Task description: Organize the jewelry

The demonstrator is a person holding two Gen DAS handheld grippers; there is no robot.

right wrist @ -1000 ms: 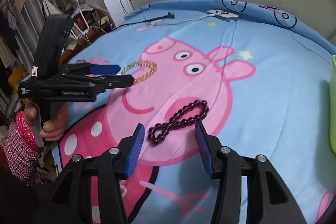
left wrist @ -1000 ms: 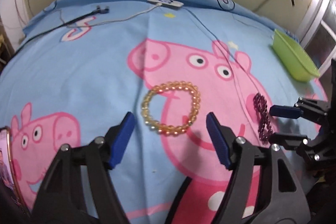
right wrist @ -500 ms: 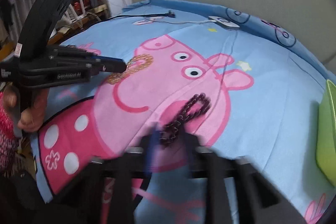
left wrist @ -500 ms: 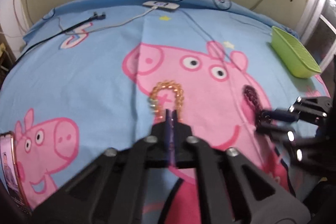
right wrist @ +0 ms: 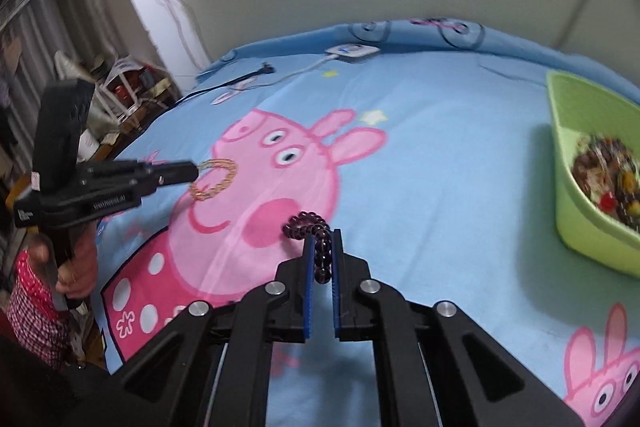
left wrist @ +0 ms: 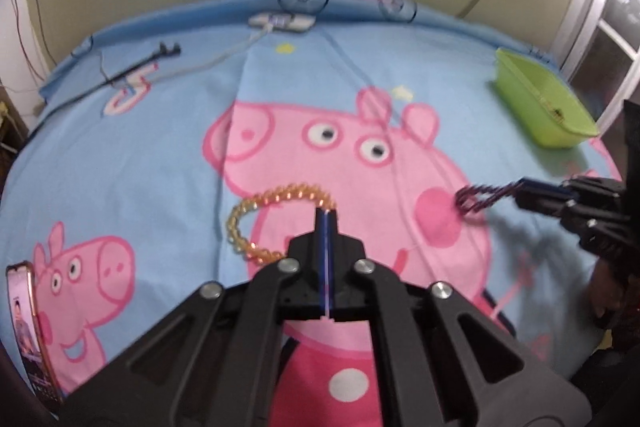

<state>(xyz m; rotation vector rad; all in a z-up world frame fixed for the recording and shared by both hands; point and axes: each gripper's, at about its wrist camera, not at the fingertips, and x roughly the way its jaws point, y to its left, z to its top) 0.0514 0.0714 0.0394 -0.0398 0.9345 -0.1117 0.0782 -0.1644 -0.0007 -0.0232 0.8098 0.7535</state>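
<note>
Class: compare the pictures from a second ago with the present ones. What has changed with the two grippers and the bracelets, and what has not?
Both grippers closed: the left gripper on the amber bead bracelet, the right gripper on the dark purple bead bracelet. Both bracelets now hang off the blue cartoon-pig bedsheet. The green plastic basket stayed put.

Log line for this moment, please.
left gripper: shut on gold bracelet | right gripper: shut on purple bracelet | green bin: holds jewelry | both bracelets not yet binned
</note>
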